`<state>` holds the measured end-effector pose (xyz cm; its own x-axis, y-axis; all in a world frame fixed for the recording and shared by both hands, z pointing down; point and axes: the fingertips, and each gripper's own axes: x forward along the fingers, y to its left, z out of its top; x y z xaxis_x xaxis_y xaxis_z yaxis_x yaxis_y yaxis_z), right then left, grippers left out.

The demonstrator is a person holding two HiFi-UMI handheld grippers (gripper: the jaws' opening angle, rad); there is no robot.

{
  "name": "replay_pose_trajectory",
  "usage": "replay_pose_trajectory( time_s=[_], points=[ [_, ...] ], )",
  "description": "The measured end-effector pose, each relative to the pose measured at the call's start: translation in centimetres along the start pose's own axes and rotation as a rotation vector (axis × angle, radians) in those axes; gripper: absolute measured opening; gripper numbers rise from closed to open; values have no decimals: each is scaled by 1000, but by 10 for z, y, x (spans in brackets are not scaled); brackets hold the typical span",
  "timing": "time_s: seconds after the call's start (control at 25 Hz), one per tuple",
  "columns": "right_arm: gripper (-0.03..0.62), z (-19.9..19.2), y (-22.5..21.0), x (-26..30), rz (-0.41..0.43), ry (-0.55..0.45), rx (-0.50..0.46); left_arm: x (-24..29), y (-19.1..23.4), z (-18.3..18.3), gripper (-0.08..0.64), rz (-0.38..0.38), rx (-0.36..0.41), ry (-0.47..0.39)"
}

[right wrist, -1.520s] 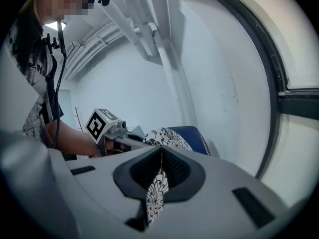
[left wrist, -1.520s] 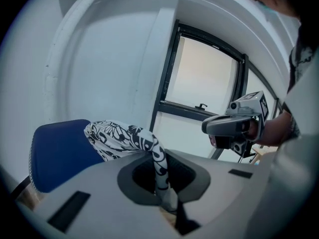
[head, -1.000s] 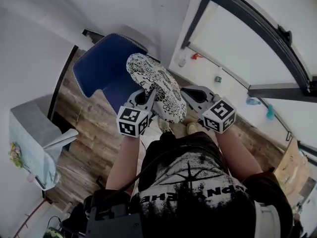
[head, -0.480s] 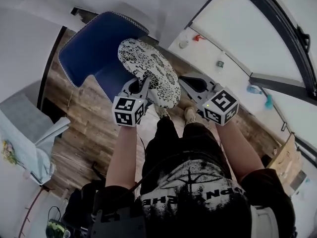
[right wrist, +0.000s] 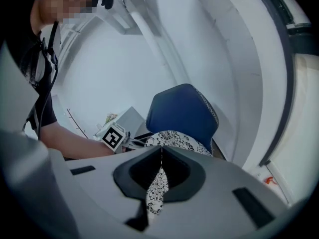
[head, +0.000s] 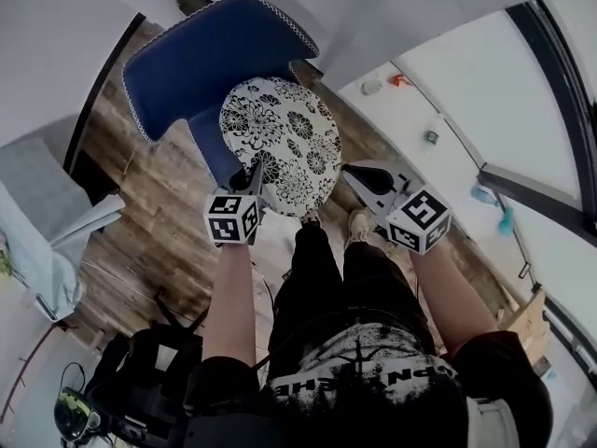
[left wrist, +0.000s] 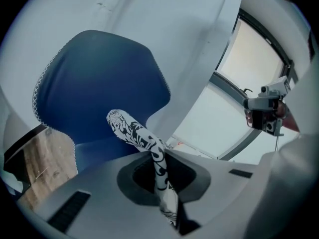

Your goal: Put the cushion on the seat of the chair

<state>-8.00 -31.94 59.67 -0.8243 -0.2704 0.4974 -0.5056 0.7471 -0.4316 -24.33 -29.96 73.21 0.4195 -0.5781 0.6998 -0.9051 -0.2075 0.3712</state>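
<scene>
Placement step: cushion (head: 284,143) hangs over blue chair (head: 201,59), patterned face up, above the seat (head: 207,143); can't tell if it touches. Left tool (head: 248,180) is pinched nearly closed on the near rim, right tool (head: 350,172) likewise on the opposite rim. Next, probably: lower it flat, centre on seat, then let both tools go

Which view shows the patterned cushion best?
The head view: nearly the whole cushion shows, over the chair. The left gripper view shows only its pinched edge; the right gripper view, an edge and part of the top.
</scene>
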Motion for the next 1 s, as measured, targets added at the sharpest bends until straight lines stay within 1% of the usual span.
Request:
replay_pose_trajectory(
  time_s=[0.08, 0.2, 0.28, 0.36, 0.6, 0.8, 0.92, 1.0],
  points=[
    [18, 1, 10, 14, 55, -14, -14, -2, 18, -13, 28, 27, -18, 10],
    [18, 2, 38, 39, 134, -24, -43, -11, 49, -35, 28, 62, -54, 11],
    [18, -2, 57, 54, 170, -8, -61, -17, 71, -52, 28, 95, -86, 21],
    [17, -11, 67, 66, 203, 18, -65, -15, 89, -69, 28, 134, -115, 45],
    [18, -49, 66, 88, 293, 102, -58, 10, 126, -114, 29, 217, -204, 85],
    [17, -67, 61, 99, 325, 147, -58, 18, 156, -136, 29, 276, -268, 88],
    [17, -79, 54, 105, 333, 169, -53, 29, 167, -147, 29, 288, -304, 88],
    [17, -86, 53, 110, 339, 183, -49, 36, 172, -152, 29, 290, -308, 89]
  ],
)
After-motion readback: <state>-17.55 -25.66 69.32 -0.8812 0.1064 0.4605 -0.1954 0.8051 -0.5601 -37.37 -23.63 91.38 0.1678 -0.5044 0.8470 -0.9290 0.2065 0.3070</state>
